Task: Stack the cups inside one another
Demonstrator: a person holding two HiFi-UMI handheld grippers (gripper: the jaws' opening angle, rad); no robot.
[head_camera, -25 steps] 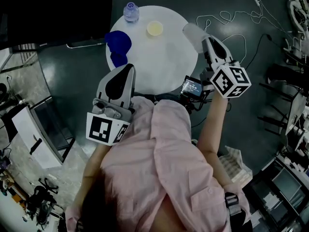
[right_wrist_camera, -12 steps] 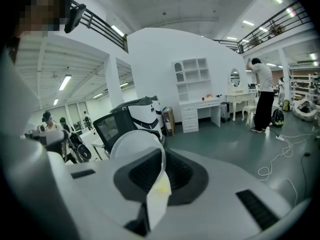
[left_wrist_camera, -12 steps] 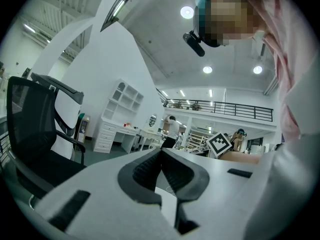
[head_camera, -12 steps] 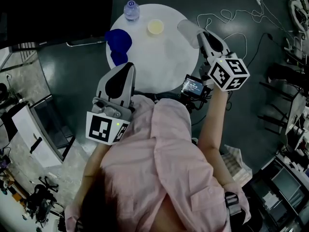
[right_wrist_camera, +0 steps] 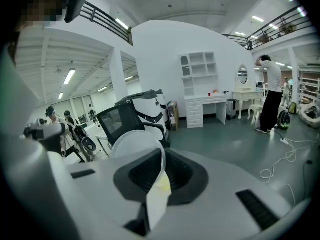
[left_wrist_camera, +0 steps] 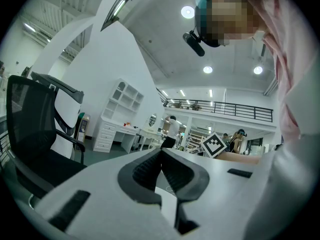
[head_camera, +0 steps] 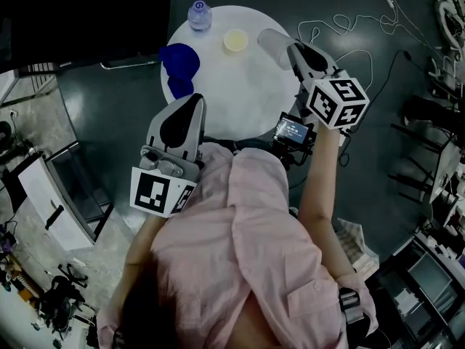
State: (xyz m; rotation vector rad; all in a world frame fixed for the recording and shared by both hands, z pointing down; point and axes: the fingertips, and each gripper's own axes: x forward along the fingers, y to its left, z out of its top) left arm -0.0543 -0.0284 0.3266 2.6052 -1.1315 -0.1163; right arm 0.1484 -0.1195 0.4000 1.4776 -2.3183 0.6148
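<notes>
At the desk's (head_camera: 240, 97) far edge stood a bottle (head_camera: 197, 14) and a yellow cup (head_camera: 235, 41), with a blue object (head_camera: 179, 64) at the left edge. The right gripper (head_camera: 294, 49) pinched a clear cup (head_camera: 270, 41) in its jaws above the right edge. The left gripper (head_camera: 190, 102) had its jaws pressed together, empty.

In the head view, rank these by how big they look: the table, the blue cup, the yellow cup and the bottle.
1. table
2. blue cup
3. yellow cup and bottle: they look about alike from above, so I won't rank them.
</notes>
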